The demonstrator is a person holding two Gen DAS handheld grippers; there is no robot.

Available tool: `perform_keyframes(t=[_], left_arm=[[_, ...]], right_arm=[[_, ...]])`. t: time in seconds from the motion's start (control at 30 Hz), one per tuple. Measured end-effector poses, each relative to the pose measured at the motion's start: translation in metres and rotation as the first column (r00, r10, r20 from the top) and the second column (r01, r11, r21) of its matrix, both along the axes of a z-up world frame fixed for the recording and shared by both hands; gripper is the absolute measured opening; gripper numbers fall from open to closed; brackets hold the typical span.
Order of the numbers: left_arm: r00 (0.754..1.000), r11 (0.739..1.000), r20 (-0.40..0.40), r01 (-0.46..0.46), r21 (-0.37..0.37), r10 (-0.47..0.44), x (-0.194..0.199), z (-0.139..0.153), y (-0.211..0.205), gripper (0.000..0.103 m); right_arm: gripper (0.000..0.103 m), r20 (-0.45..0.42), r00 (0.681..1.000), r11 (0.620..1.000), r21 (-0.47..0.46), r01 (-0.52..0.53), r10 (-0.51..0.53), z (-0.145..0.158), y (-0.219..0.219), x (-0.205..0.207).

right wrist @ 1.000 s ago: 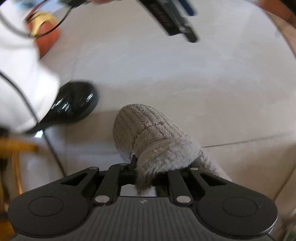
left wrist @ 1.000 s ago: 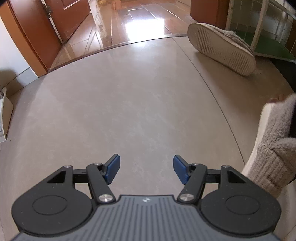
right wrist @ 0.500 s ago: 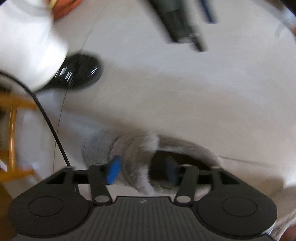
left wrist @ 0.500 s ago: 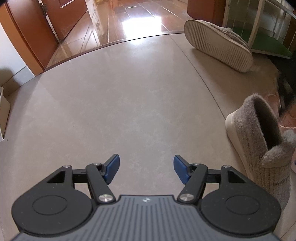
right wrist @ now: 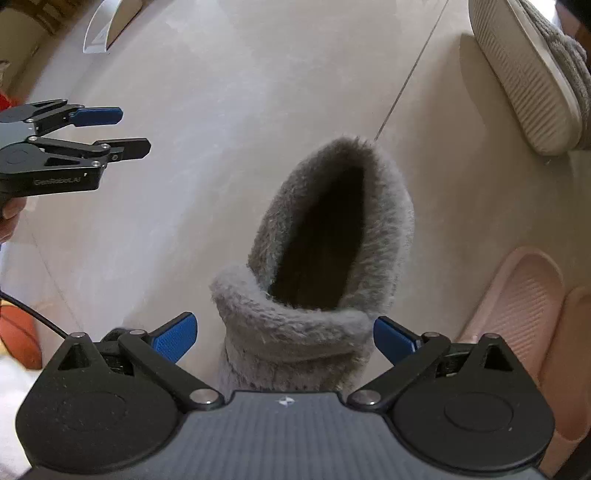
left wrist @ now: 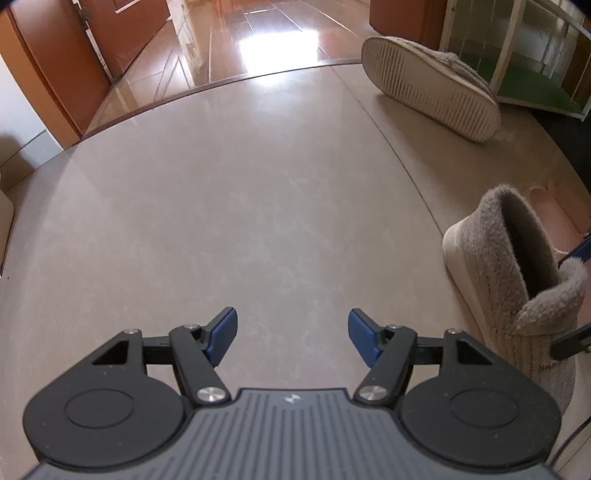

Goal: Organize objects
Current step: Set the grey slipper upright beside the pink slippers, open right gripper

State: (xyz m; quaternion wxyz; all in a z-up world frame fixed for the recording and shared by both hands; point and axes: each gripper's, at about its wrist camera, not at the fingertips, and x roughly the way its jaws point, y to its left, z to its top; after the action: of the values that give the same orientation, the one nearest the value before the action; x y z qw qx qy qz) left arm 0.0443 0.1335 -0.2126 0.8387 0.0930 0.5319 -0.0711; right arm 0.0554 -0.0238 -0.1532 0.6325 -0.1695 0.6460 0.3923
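Observation:
A grey knitted slipper (right wrist: 332, 236) stands upright on the beige floor, opening toward me. My right gripper (right wrist: 284, 338) is open, its blue pads either side of the slipper's heel collar without gripping it. The same slipper (left wrist: 513, 280) shows at the right of the left wrist view. Its mate (left wrist: 432, 88) lies tipped on its side, ribbed sole showing, at the far right; it also shows in the right wrist view (right wrist: 528, 74). My left gripper (left wrist: 291, 336) is open and empty over bare floor, and shows in the right wrist view (right wrist: 125, 131) at the left.
A pink slipper (right wrist: 517, 306) lies right of the grey one, with another pink one (right wrist: 569, 365) beside it. A white-framed rack with green mat (left wrist: 535, 74) stands far right. Glossy wood floor and brown doors (left wrist: 55, 66) lie beyond. A white object (right wrist: 110, 26) sits far left.
My right gripper has set the grey slipper down upright on the floor and opened, letting go of it. The left gripper has stayed open and barely moved.

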Motion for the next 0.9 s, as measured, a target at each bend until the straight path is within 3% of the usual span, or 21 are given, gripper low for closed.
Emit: perform_keyframes(t=[0.2,0.3,0.33,0.47,0.57,0.67,0.8,0.9], left_arm=[[1.0,1.0,-0.011,0.01,0.016,-0.01,0.01,0.0,-0.01,0.067],[0.999,0.999,0.002,0.035,0.03,-0.035,0.025,0.009,-0.025,0.07],[0.999,0.999,0.008,0.043,0.029,-0.044,0.033,0.014,-0.031,0.075],[0.996,0.996,0.042,0.083,-0.019,-0.082,0.079,0.035,-0.07,0.086],[0.992,0.992,0.058,0.113,-0.06,-0.11,0.125,0.051,-0.11,0.088],[0.987,0.986,0.065,0.15,-0.071,-0.145,0.172,0.069,-0.155,0.088],[0.961,0.962,0.083,0.269,-0.043,-0.265,0.221,0.082,-0.224,0.088],[0.951,0.952,0.057,0.305,-0.023,-0.303,0.257,0.08,-0.266,0.088]], right_arm=[[0.096,0.113,0.989,0.993,-0.073,-0.088,0.096,-0.003,0.009,-0.012],[0.096,0.105,0.99,0.995,-0.061,-0.083,0.089,0.004,0.005,-0.008],[0.097,0.111,0.99,0.996,-0.051,-0.079,0.084,0.01,0.004,-0.007],[0.098,0.133,0.976,0.984,-0.047,-0.17,0.175,0.035,-0.005,0.0],[0.1,0.134,0.951,0.96,-0.064,-0.271,0.278,0.054,-0.015,0.008],[0.102,0.139,0.939,0.949,-0.063,-0.309,0.315,0.072,-0.035,0.024],[0.102,0.147,0.953,0.964,-0.026,-0.265,0.266,0.083,-0.067,0.041],[0.102,0.173,0.969,0.983,0.021,-0.183,0.177,0.087,-0.094,0.05]])
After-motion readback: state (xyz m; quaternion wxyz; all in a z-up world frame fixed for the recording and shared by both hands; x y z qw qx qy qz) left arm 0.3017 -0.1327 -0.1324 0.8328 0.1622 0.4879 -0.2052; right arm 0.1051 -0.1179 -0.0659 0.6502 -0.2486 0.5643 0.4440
